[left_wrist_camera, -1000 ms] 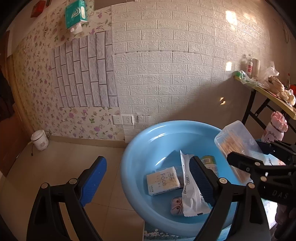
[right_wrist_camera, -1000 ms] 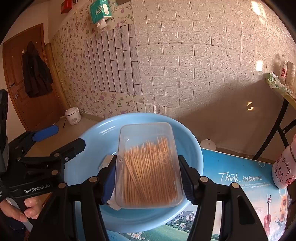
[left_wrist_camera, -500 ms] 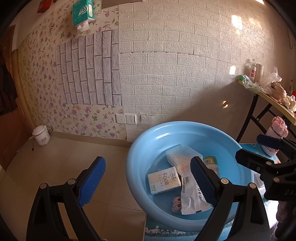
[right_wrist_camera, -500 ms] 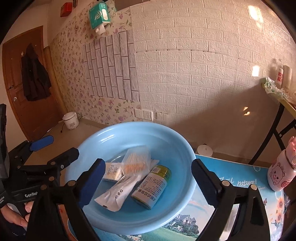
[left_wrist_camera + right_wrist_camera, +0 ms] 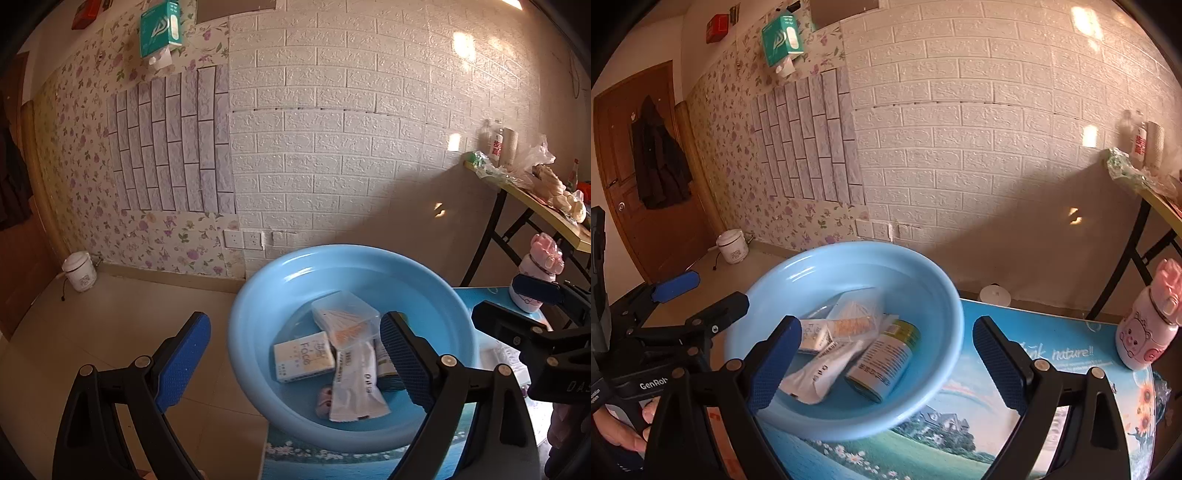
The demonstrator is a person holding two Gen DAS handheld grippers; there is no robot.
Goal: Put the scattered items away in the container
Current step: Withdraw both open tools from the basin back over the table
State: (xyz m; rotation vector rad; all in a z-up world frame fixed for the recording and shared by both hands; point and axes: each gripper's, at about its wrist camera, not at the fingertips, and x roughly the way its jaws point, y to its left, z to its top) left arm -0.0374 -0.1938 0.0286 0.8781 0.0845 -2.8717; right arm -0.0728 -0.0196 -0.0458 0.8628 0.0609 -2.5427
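A clear plastic box of toothpicks (image 5: 345, 320) is lying in the blue basin (image 5: 258, 295) on the table (image 5: 1052, 369), resting on a white sachet (image 5: 356, 384) beside a tissue pack (image 5: 303, 356) and a small jar (image 5: 884, 360). The box is probably light, stiff and smooth-sided, so gripping across its short sides looks safest. The left claw (image 5: 295, 365) and the right claw (image 5: 886, 365) are both hanging wide apart and released, gripping and touching nothing.

Tissue pack (image 5: 303, 356) — "Face"; tabletop poster (image 5: 1071, 354) — "nature!!"; left gripper (image 5: 653, 384) — "GenRob".
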